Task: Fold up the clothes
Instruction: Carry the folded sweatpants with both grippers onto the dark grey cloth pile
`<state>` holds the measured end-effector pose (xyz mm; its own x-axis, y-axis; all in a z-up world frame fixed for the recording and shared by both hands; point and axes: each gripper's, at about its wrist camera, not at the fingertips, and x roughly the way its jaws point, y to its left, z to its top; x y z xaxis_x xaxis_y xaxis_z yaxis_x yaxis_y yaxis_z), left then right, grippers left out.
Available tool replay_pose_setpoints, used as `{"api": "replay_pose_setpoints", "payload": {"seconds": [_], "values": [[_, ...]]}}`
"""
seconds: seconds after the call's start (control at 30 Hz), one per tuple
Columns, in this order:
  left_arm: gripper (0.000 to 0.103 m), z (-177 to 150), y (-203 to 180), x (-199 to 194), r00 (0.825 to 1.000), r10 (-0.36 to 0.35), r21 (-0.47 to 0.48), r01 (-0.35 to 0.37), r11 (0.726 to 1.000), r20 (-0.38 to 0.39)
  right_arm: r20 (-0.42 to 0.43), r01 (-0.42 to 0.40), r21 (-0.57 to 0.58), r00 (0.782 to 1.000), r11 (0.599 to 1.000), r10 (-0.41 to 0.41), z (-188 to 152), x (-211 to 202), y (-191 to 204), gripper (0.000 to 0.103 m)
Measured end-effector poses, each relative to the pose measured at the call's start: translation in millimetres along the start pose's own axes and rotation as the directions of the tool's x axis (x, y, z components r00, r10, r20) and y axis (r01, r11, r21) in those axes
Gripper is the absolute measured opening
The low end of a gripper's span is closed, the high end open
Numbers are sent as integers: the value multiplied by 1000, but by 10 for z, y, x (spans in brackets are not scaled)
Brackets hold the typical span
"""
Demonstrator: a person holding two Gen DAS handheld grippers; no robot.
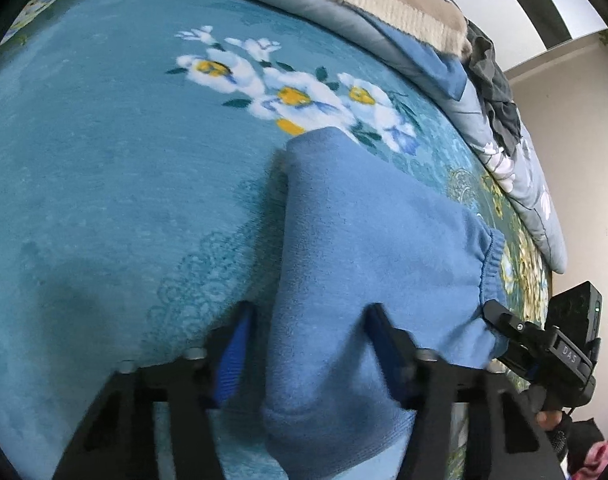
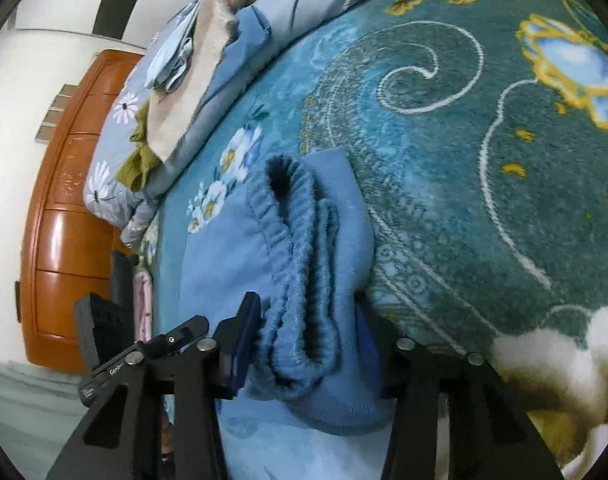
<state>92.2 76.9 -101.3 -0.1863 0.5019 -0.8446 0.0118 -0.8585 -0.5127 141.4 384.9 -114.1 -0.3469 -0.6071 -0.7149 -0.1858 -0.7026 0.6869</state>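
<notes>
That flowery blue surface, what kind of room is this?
Most likely a bedroom in a home. The flowery blue blanket looks spread over a bed, folded quilts and bedding are piled along its far side, and an orange wooden cabinet stands by a white wall.

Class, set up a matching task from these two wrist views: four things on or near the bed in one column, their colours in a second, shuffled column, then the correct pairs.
Things
1. folded fleece garment
2. bed blanket
3. headboard
4. crumpled cloth by the pillow

Colours
A. glossy orange-brown wood
B. olive green
C. plain mid blue
D. teal with white and yellow flowers

Pairs: 1-C, 2-D, 3-A, 4-B
</notes>
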Motion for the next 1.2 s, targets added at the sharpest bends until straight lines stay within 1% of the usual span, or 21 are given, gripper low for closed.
{"api": "replay_pose_setpoints", "payload": {"seconds": [0.03, 0.13, 0.2, 0.3, 0.4, 0.47, 0.57, 0.6, 0.67, 0.73, 0.8, 0.87, 0.93, 1.0, 1.1, 1.17, 1.2], "values": [[39, -5, 4, 1, 1000, -12, -3, 12, 1000, -2, 3, 8, -3, 1000, 1000, -8, 3, -11, 27, 41], [33, -17, -7, -42, 1000, -17, 2, 17, 1000, 9, 11, 28, -14, 1000, 999, -28, 13, -50, 109, 36], [26, -12, -25, -81, 999, -31, 1, 31, 1000, 19, 12, 28, -22, 1000, 999, -28, 34, -101, 178, 35], [23, -4, -49, -144, 998, -52, 0, 52, 999, 35, 15, 35, -63, 999, 997, -34, 87, -175, 381, 34], [22, 24, -27, -317, 993, -83, -15, 85, 996, 85, 19, 43, -113, 999, 993, -41, 149, -246, 616, 34], [22, 55, 5, -461, 986, -106, -31, 110, 993, 127, 24, 43, -157, 999, 987, -40, 225, -271, 829, 34], [22, 162, 166, -776, 970, -127, -64, 143, 988, 206, 21, 32, -233, 999, 972, -28, 352, -240, 1236, 34], [22, 202, 236, -889, 965, -129, -70, 149, 986, 230, 14, 24, -260, 1000, 965, -21, 384, -190, 1401, 34], [22, 283, 393, -1126, 952, -126, -83, 155, 984, 280, -21, -10, -325, 1000, 946, 3, 405, 56, 1837, 34], [22, 355, 654, -1419, 936, -97, -111, 143, 984, 339, -58, -46, -388, 998, 921, 25, 427, 301, 2274, 34], [22, 416, 946, -1725, 915, -62, -147, 130, 981, 399, -96, -83, -447, 994, 891, 44, 448, 547, 2710, 34], [22, 445, 1277, -2060, 889, -15, -195, 117, 974, 458, -136, -121, -503, 989, 856, 60, 469, 793, 3146, 34], [22, 436, 1583, -2372, 859, 41, -239, 96, 966, 510, -177, -162, -553, 981, 817, 75, 474, 1052, 3583, 34], [22, 409, 1931, -2697, 827, 102, -287, 74, 955, 553, -231, -213, -591, 969, 778, 90, 371, 1387, 4010, 34], [22, 350, 2417, -3104, 779, 182, -360, 60, 931, 600, -314, -288, -636, 944, 716, 101, 200, 1889, 4635, 34], [22, 305, 2716, -3328, 750, 233, -407, 51, 912, 619, -376, -342, -655, 921, 674, 102, 52, 2255, 5041, 34], [22, 280, 2858, -3424, 735, 257, -427, 50, 903, 628, -400, -364, -658, 911, 660, 104, -11, 2410, 5184, 34]]}}
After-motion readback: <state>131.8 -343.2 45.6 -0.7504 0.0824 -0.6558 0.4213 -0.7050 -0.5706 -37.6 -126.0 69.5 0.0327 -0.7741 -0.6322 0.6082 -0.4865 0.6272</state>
